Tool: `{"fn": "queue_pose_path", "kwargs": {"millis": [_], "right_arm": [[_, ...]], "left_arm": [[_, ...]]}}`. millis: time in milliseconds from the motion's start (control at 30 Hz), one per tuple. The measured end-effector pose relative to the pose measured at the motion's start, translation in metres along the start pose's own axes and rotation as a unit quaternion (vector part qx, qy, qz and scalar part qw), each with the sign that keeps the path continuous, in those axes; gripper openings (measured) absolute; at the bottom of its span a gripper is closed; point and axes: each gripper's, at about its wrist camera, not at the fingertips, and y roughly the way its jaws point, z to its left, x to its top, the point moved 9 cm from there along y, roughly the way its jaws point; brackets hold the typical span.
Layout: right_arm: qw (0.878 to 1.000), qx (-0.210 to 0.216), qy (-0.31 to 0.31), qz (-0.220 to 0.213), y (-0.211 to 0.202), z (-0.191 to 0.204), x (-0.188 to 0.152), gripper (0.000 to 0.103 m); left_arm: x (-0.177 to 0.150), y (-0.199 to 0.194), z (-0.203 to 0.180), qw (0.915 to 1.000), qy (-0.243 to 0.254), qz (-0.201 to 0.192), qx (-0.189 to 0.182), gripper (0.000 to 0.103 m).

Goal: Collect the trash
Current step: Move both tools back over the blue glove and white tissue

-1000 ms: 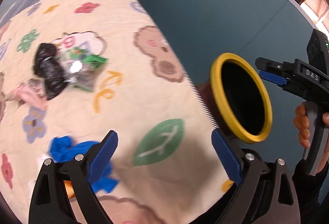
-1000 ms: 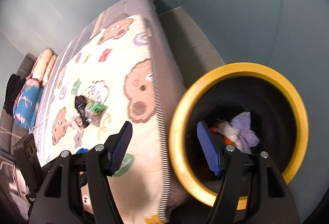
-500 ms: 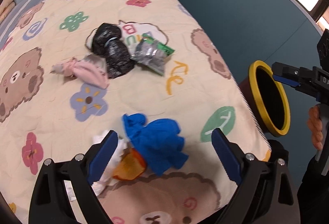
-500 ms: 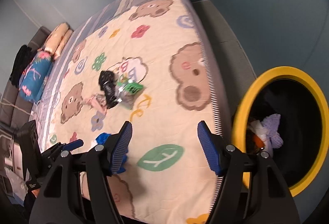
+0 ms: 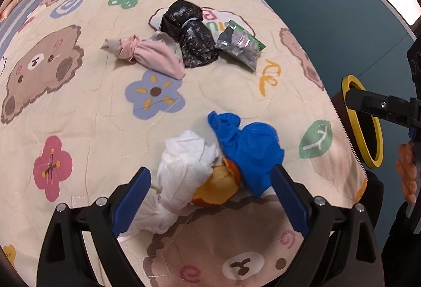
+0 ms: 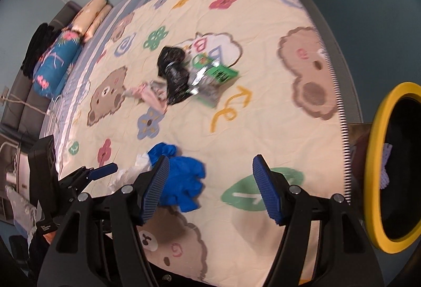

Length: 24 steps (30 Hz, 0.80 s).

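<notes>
Two open grippers [image 5: 210, 197] [image 6: 210, 189] near the bed edge [image 6: 344, 155].

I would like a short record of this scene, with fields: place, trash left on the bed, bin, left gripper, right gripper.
place: bed with a cartoon quilt
trash near the front edge: blue glove, white tissue, orange peel
trash further back: black bag, pink cloth, foil wrapper
bin: yellow-rimmed bin beside the bed, some trash inside
left gripper: open, over the tissue and peel, holding nothing
right gripper: open, empty, above the quilt beside the glove
</notes>
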Motion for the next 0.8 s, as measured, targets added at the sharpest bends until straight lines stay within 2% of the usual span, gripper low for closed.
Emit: {"fn": "queue_pose_path", "kwargs": {"millis": [367,667,800], "right_arm": [[0.999,0.010,-0.023,0.046,0.042,0.027,-0.019,0.063],[0.997,0.011,-0.035,0.074,0.065,0.034,-0.028,0.061],[0.996,0.009,-0.039,0.086,0.074,0.035,-0.031,0.058]], "left_arm": [[-0.016,0.015,0.020,0.9997,-0.009,0.019,0.008,0.089],[-0.013,0.024,0.029,0.9995,-0.021,0.020,0.006,0.089],[-0.015,0.030,0.029,0.9995,-0.017,0.028,0.006,0.082]]}}
